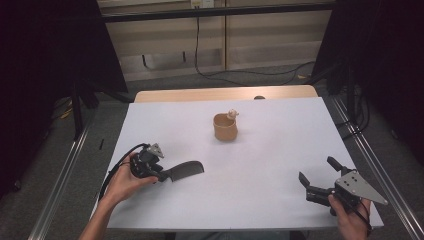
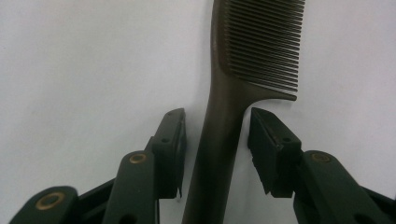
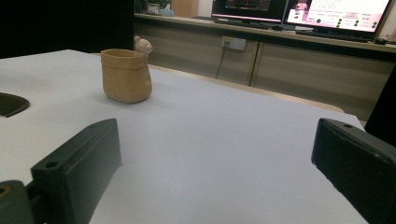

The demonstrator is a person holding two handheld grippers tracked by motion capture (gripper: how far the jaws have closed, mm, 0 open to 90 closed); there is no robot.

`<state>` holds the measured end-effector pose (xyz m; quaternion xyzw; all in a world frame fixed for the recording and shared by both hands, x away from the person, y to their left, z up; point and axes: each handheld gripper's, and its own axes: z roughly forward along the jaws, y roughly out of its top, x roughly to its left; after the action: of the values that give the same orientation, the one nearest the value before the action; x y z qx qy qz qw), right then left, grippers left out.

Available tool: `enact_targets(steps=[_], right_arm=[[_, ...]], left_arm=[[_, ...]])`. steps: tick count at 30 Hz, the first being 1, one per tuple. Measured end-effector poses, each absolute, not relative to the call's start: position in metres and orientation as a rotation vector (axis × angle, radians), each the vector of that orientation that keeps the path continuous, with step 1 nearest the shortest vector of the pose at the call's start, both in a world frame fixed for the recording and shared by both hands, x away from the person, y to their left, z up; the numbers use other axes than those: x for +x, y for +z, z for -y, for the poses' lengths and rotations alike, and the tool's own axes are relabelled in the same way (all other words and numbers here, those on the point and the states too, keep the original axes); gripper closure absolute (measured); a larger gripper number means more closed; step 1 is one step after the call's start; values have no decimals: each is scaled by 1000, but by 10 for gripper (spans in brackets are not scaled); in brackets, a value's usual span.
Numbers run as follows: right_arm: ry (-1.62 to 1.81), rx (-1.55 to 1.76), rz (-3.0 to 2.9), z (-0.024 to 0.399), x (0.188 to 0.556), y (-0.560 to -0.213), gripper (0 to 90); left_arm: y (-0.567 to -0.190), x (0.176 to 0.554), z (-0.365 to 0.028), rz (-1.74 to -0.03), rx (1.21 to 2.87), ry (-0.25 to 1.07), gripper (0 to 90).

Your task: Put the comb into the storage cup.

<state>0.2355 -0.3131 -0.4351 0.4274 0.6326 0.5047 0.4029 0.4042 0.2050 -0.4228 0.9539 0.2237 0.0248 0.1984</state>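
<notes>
A dark brown comb lies flat on the white table top, teeth end pointing right. My left gripper is down at its handle end. In the left gripper view the comb handle runs between the two jaws of the left gripper, and a thin strip of table shows on each side, so the pads do not press on it. My right gripper stands open near the front right with nothing between its jaws; the right gripper faces a tan cup.
The tan cup stands upright at the middle back of the table, with a small pale figure at its rim. A wooden table edge runs behind the white top. Metal rails flank both sides.
</notes>
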Motion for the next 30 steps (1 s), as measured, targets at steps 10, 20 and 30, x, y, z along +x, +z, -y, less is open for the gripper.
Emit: enact_targets(steps=[10,20,30], right_arm=[[1279,1075,-1601,313,235,-435,4],[1281,1075,-1607,313,235,-435,4],[1276,1074,-1607,313,235,-435,4]], left_arm=[[-421,406,-194,-573,2732,68,645],[-422,408,-197,-595,2720,43,674],[-421,409,-197,-601,2716,53,726]])
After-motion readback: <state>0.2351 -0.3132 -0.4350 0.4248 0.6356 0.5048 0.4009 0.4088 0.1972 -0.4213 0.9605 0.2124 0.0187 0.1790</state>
